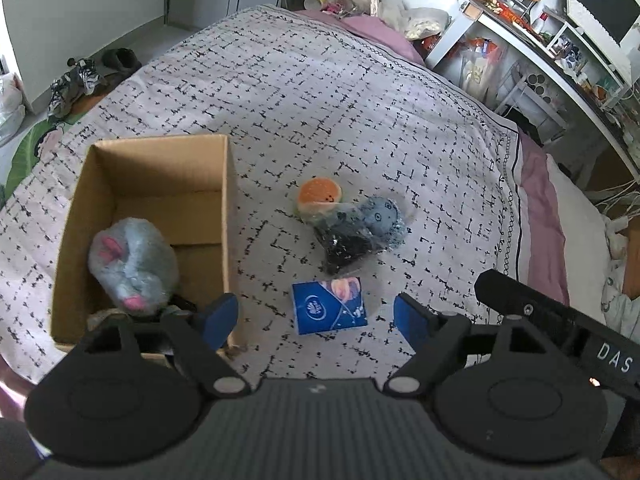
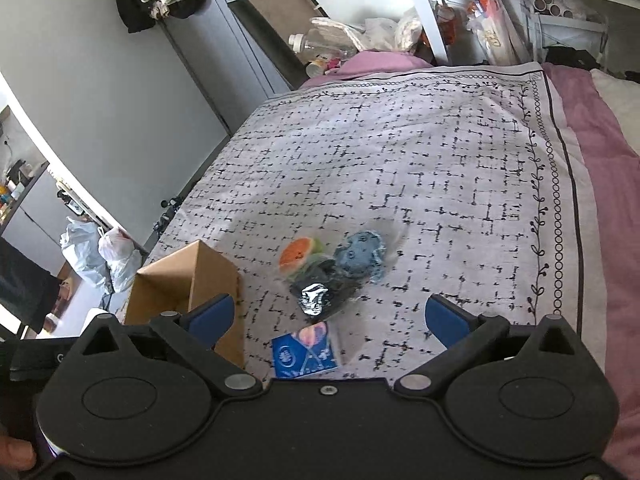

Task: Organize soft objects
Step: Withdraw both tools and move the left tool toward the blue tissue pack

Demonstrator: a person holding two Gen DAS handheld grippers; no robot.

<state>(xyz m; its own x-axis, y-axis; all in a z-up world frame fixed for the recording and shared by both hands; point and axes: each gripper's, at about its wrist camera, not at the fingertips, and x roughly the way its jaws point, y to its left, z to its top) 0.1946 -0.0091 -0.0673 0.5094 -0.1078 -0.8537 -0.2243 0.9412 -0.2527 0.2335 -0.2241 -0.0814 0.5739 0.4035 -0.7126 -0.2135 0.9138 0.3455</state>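
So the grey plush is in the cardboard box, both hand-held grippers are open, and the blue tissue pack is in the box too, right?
Not quite. The left wrist view shows the blue tissue pack lying on the bedspread beside the cardboard box, not in it. The grey plush is inside, and the left hand-held gripper and right hand-held gripper are open.

The left gripper (image 1: 316, 314) hung above the bed with its blue-padded fingers (image 1: 218, 320) spread wide, holding nothing. The right gripper (image 2: 330, 318) hovered likewise, jaws wide apart and empty, its black body visible beside the left one.
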